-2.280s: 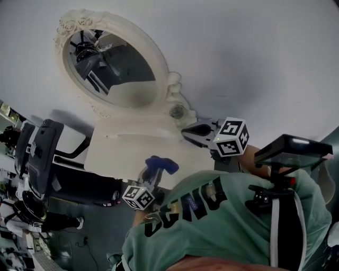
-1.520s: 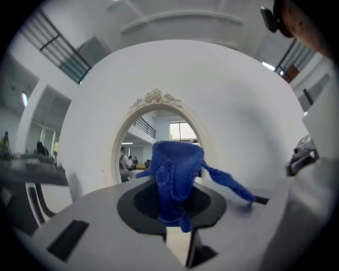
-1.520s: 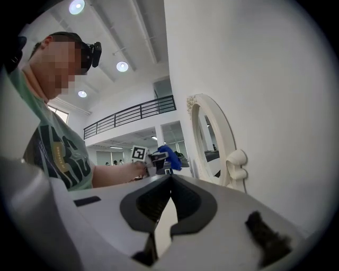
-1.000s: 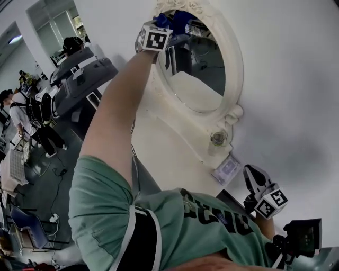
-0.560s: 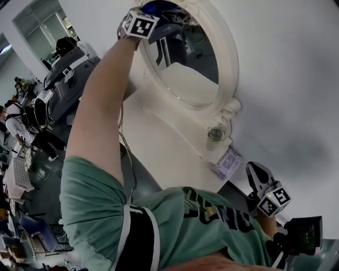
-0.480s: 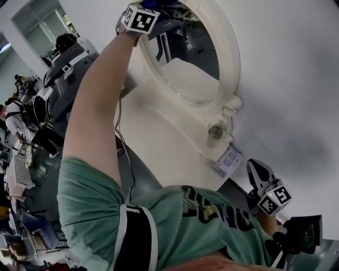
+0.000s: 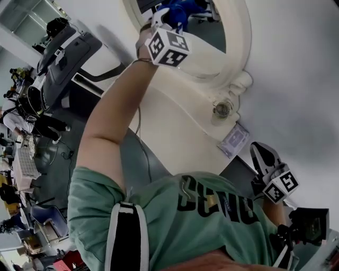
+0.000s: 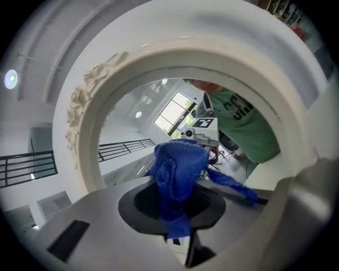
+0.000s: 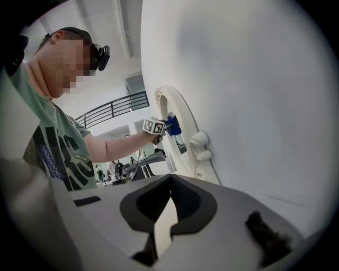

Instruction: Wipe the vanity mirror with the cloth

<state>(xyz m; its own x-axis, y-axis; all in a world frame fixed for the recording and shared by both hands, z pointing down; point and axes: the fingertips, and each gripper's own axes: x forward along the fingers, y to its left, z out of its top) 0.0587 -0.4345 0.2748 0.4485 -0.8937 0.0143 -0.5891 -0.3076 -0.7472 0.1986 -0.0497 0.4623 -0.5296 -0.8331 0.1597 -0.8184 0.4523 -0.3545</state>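
**White wall [image 7: 296, 63], cloth [image 7: 181, 10] up at the mirror [image 7: 241, 37]**

Plain white wall fills the right of our head view. The oval mirror stands against it in a thick cream frame [image 8: 85, 127] with a scroll at its foot. Below lies the cream vanity top [image 7: 175, 127]. A small glass jar [image 7: 222, 109] sits close to the frame's foot, with a flat packet [image 7: 234, 141] just beside it, nearer to us.

Our left arm [image 7: 114, 116] reaches up, and the left gripper [image 7: 168, 20] is at the lower edge of the glass, its marker cube [image 7: 168, 46] turned toward us. Its jaws are clamped on the blue cloth. In the left gripper view the cloth rises in a bunch from between them, inside the frame's oval, with one tail trailing to the right. We cannot tell whether the bunch touches the glass. Reflected in the glass are our green shirt [image 7: 201, 222] and a marker cube.

Our right gripper [image 7: 257, 150] hangs low at our right side, well apart from the mirror and near the packet. In the right gripper view its jaws are pressed together with nothing between them. Beyond them we see the frame, the left gripper and the cloth far off along the wall.

At the left of the head view a black chair [image 7: 63, 50] stands beside the vanity.
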